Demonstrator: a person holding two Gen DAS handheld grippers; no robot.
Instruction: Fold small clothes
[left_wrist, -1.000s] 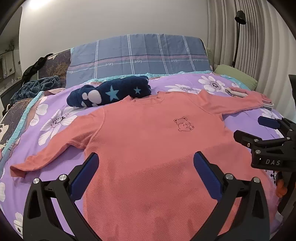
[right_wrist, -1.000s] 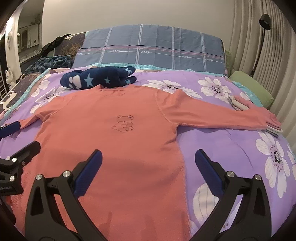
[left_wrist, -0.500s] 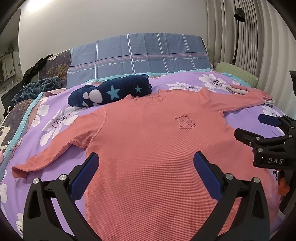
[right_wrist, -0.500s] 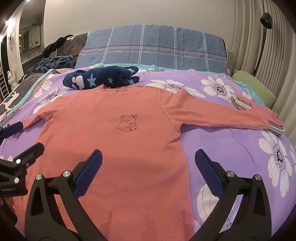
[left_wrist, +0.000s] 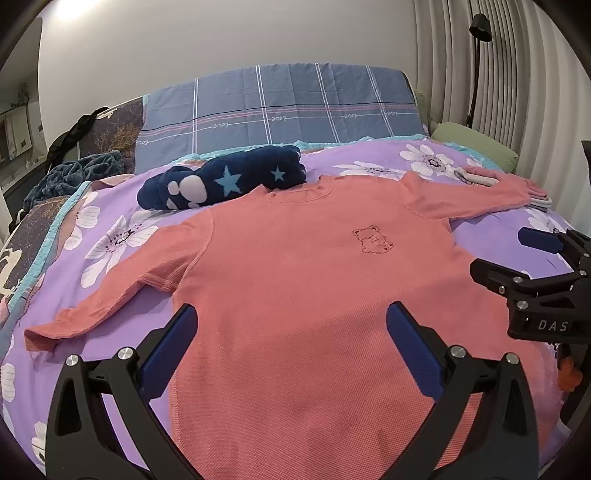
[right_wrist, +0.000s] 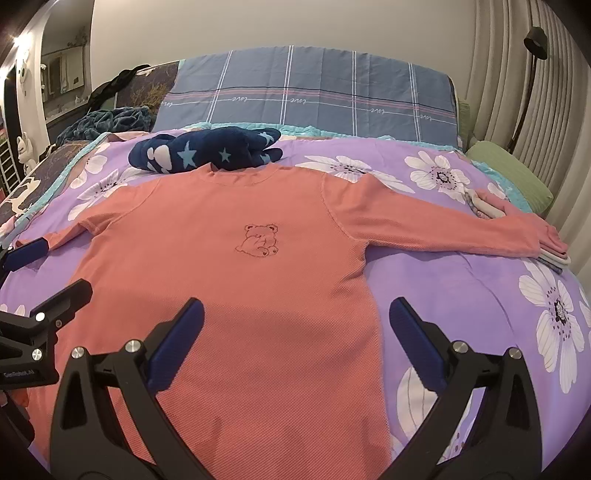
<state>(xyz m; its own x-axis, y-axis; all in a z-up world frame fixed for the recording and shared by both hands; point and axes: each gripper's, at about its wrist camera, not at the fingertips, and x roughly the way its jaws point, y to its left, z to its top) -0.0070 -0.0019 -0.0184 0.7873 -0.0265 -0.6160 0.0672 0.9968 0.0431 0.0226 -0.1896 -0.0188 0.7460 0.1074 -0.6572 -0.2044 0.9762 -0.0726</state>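
So far no fold is made: the pink long-sleeved waffle-knit shirt (left_wrist: 295, 295) lies flat on the purple flowery bed (right_wrist: 461, 288), both grippers' jaws spread wide, holding nothing.

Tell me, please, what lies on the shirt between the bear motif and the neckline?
Nothing: in the right wrist view, only bare coral fabric of the shirt runs from the bear motif up to the neckline.

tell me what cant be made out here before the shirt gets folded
- Bottom hem of the pink shirt: cut off by the lower edge and the gripper bodies in both wrist views.
- Small pale folded items: partly under the shirt's sleeve, too small to identify.
- Left gripper and right gripper: both open, holding nothing.
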